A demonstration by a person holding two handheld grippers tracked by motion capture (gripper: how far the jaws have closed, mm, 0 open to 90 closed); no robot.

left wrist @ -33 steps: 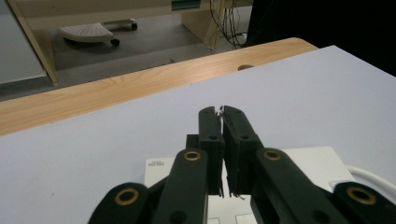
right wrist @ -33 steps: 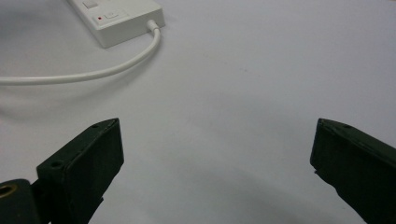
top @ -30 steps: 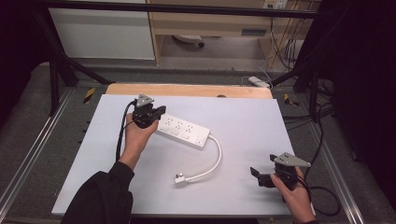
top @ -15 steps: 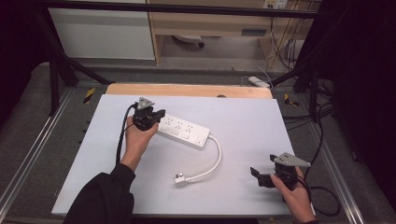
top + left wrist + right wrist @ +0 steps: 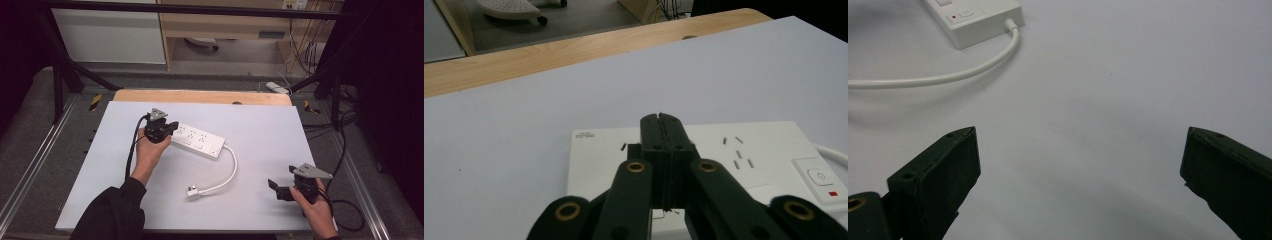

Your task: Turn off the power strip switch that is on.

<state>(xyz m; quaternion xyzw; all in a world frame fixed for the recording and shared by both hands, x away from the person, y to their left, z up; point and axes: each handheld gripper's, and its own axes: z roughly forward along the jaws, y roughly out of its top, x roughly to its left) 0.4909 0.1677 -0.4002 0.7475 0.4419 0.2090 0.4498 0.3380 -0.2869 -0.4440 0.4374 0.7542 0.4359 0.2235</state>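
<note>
While the closed left gripper is held over the power strip, the right gripper is kept open; a socket-end press is judged next

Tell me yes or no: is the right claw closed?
No: in the right gripper view the right claw has its two jaws spread wide over bare table, with nothing between them.

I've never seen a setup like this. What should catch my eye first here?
The white power strip lies mid-table on the pale sheet, its cord curling toward the person to a plug. The left gripper, jaws shut, sits over the strip's far-left end. The right gripper rests near the front right corner, jaws wide open and empty.
</note>
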